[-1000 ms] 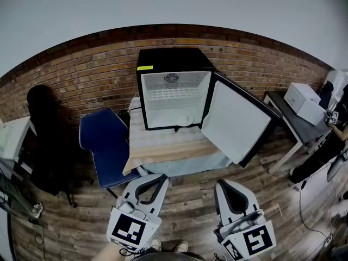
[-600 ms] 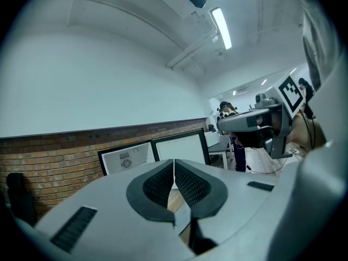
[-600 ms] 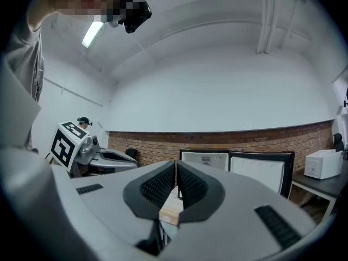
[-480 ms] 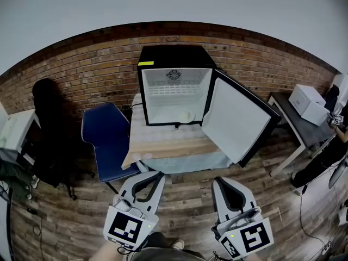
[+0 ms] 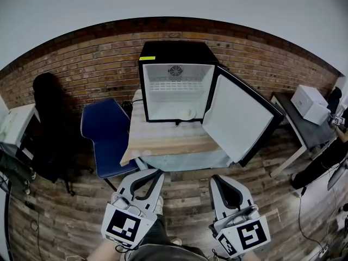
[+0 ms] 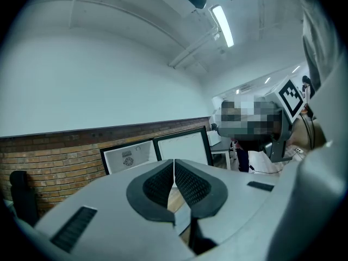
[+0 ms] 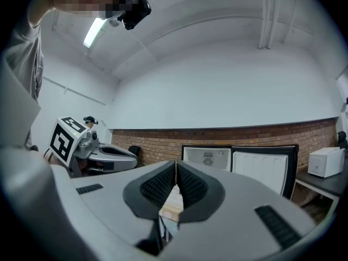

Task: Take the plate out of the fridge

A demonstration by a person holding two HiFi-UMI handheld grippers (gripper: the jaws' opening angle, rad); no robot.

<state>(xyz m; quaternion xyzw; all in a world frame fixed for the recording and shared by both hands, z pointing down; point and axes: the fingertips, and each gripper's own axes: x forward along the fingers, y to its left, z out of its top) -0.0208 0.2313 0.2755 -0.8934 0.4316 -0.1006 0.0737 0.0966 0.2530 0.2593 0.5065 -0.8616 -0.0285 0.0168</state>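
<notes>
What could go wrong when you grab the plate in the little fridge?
The plate lies flat on the fridge floor, so a gripper may struggle to catch its rim and could drop it. The open door juts out on the right; the right gripper might bump it. It and the left gripper are shut, so one must open first.

Left hand-held gripper [image 5: 156,173] and right hand-held gripper [image 5: 217,178] hover, jaws together.

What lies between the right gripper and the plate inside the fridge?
Head view: only wooden floor, then the table, lie between the right gripper and the plate in the fridge.
</notes>
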